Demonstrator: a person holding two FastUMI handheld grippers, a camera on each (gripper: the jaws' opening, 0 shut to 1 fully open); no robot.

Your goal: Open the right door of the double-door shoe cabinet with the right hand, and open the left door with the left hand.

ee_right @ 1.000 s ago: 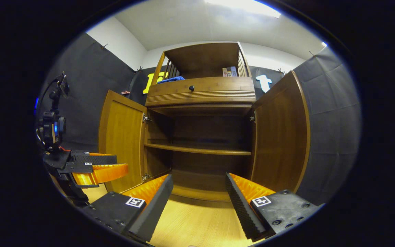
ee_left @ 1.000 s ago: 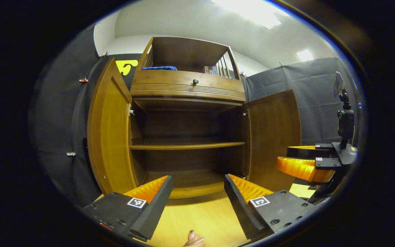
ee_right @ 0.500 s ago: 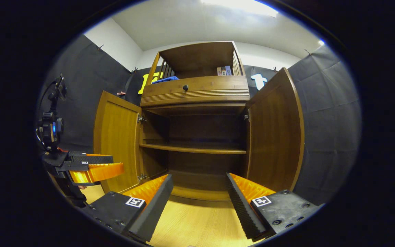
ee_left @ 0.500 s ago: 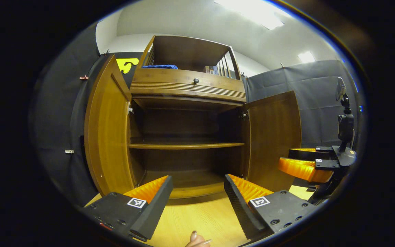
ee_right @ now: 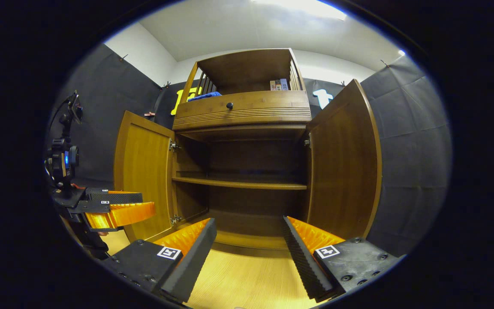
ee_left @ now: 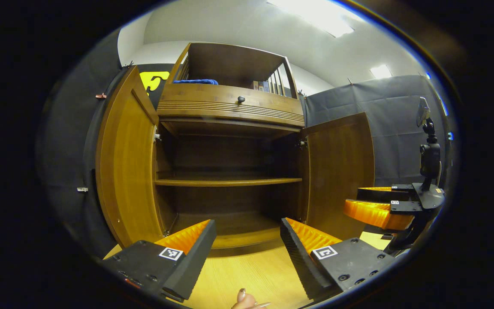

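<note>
Before wooden shoe cabinet [ee_right: 247, 141]: flat panel doors swung wide, tools agape.

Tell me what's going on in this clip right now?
A person holds a hand-held gripper in each hand, facing a brown wooden double-door shoe cabinet. Both doors stand swung wide: the left door and the right door, showing bare shelves inside. The left hand-held gripper and the right hand-held gripper are open and touch neither door, held over the light wooden floor. The opening looks done.
</note>
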